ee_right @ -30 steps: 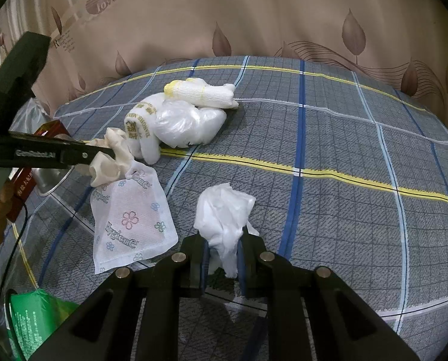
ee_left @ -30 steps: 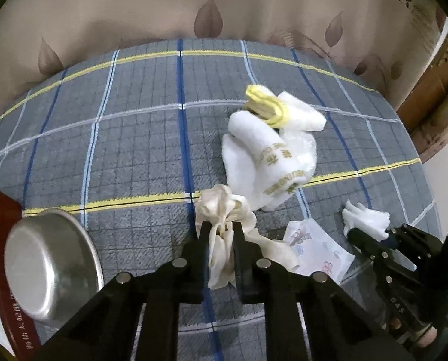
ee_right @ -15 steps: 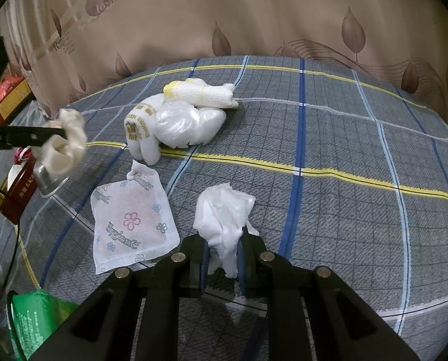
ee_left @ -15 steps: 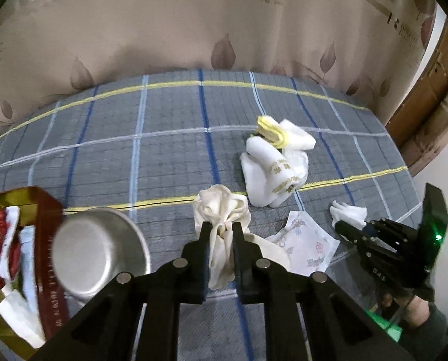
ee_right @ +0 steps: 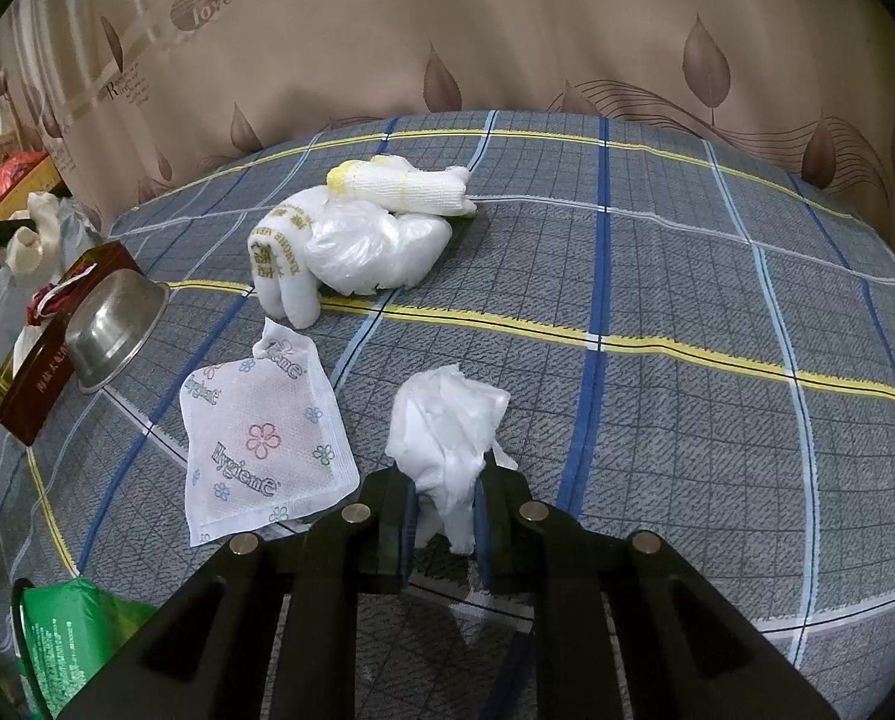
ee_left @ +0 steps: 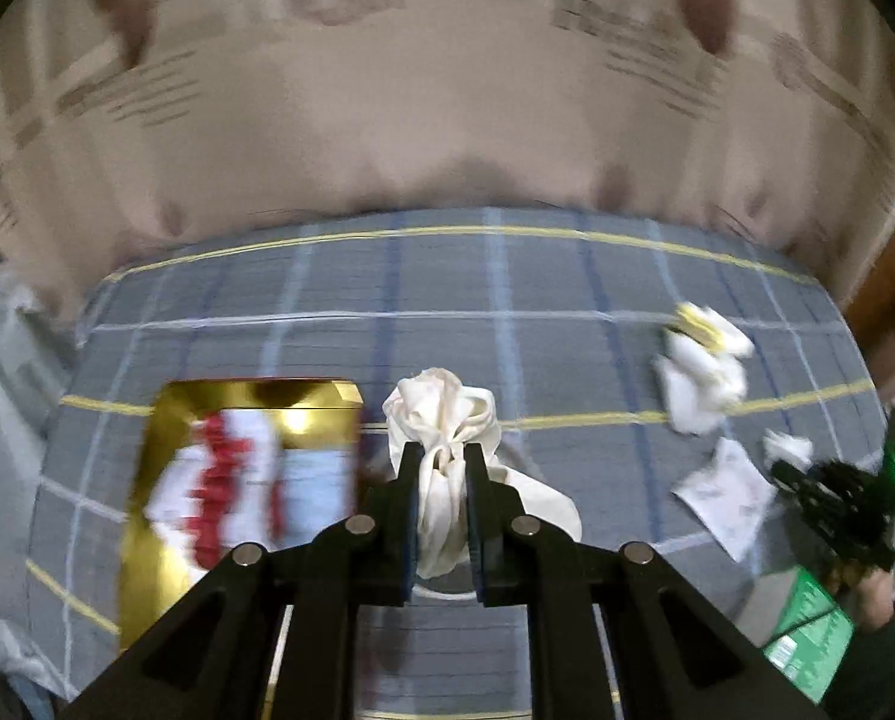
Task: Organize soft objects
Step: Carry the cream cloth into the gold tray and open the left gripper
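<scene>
My left gripper (ee_left: 441,450) is shut on a knotted cream cloth (ee_left: 441,414) and holds it in the air just right of an open gold-lined box (ee_left: 249,462) with red and white soft things inside. The right wrist view shows this cloth (ee_right: 27,252) at the far left edge, above the red-sided box (ee_right: 39,384). My right gripper (ee_right: 444,498) is shut on a crumpled white plastic wad (ee_right: 447,420) low over the checked bedspread (ee_right: 657,276). A flowered white sachet (ee_right: 264,438) lies flat to its left. Farther back sits a pile of white gloves and a plastic bag (ee_right: 357,234).
A steel bowl (ee_right: 114,327) leans against the box, mostly hidden behind my left fingers in the left wrist view. A green packet (ee_right: 69,624) lies off the bed's near left corner. A beige leaf-print curtain (ee_right: 507,30) hangs behind the bed. The left wrist view is motion-blurred.
My left gripper has lifted the cream cloth and carried it left, from beside the sachet to next to the box. The right gripper and its wad have stayed put.
</scene>
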`<state>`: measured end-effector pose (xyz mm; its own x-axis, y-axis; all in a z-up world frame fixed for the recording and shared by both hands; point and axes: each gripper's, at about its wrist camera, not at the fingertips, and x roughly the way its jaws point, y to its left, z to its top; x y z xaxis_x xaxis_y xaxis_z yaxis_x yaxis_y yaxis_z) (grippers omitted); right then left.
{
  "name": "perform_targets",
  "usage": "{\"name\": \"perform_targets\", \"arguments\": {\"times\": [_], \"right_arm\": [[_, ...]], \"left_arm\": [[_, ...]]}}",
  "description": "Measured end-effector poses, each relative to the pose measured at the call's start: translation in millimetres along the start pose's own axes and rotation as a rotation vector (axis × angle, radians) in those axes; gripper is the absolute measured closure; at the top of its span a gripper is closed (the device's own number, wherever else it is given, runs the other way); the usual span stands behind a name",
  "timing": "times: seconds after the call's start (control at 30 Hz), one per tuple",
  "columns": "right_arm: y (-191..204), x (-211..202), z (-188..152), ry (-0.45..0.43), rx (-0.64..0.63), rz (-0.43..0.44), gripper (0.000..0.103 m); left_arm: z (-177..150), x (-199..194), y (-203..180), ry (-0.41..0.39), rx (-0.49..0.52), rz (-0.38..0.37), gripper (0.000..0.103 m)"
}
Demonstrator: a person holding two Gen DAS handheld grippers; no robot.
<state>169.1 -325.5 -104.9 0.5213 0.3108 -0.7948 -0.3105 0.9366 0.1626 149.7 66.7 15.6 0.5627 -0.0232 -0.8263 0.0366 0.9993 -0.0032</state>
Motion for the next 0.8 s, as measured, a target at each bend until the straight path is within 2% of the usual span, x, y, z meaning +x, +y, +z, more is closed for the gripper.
{"name": "perform_targets", "arguments": {"times": [0.2,0.33,0.63,0.7,0.77,0.8], "right_arm": [[1.3,0.1,0.1,0.001,-0.008,-0.008,0.089],[1.7,0.4,0.3,0.001,-0.008,-0.008,0.089],[0.8,0.1,0.0,0.001,-0.005,-0.004,0.089],[1.2,-0.2,0.3,0.001,-0.004,-0.002,0.089],[1.1,-0.2,0.1,0.001,-0.005,-0.003,0.089],[0.9,-0.3,0.1,0.001,-0.005,-0.003,0.089]], "left_arm": [[8.1,9.2,61.6,0.01,-0.082,0.089,0.09],[13.1,30.0,94.5,0.042,-0.135,0.12,0.09],[12.6,67.4,113.2,0.094,-0.157,0.186,0.087],[11.2,72.9,114.7,0.11,-0.156,0.217,0.082],[10.0,77.0,118.9,0.118,-0.166,0.222,0.08],[9.1,77.8,120.8,0.122,-0.174,0.224,0.076]]}}
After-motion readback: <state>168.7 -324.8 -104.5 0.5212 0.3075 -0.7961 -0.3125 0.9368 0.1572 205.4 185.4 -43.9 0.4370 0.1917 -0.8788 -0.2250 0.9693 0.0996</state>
